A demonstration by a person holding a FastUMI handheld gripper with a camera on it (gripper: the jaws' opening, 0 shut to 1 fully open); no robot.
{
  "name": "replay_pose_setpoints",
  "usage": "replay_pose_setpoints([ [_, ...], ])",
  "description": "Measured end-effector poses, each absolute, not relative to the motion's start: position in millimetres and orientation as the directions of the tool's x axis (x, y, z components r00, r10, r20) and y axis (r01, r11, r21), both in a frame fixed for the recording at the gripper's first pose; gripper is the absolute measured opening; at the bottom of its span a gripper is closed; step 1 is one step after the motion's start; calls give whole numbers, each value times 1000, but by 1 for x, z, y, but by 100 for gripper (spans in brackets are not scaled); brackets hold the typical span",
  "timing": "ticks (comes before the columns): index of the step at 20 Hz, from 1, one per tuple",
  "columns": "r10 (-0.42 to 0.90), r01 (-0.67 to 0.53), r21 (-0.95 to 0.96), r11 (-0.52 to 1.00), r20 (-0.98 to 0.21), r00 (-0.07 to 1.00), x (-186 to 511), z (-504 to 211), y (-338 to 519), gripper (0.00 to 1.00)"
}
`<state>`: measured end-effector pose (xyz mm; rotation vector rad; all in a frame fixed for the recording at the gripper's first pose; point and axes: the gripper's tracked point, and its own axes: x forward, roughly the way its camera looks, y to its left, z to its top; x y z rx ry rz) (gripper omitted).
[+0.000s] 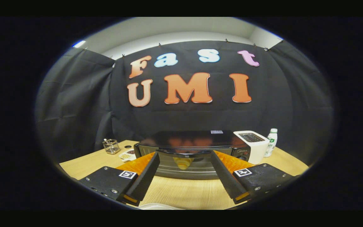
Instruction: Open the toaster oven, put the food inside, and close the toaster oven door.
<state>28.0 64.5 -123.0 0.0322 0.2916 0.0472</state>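
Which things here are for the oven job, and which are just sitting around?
For the job:
toaster oven, door shut, straight ahead
gripper, fingers open, holding nothing

Just sitting around:
white toaster
bottle
small glass container
small dish
wooden table

Light falls evenly from overhead, bright on the pale surface (181, 189) and dim against the dark cloth wall. The toaster oven (191, 148), just beyond the open tool (184, 157), carries soft glare and reflections on its glossy top. Fisheye distortion bends the edges, where focus softens.
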Motion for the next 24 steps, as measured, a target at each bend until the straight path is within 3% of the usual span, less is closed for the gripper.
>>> replay_pose_setpoints([
  [13,39,-35,-72,997,54,998,-69,-7,61,97],
  [24,4,-2,-56,998,32,999,-76,-29,50,98],
])
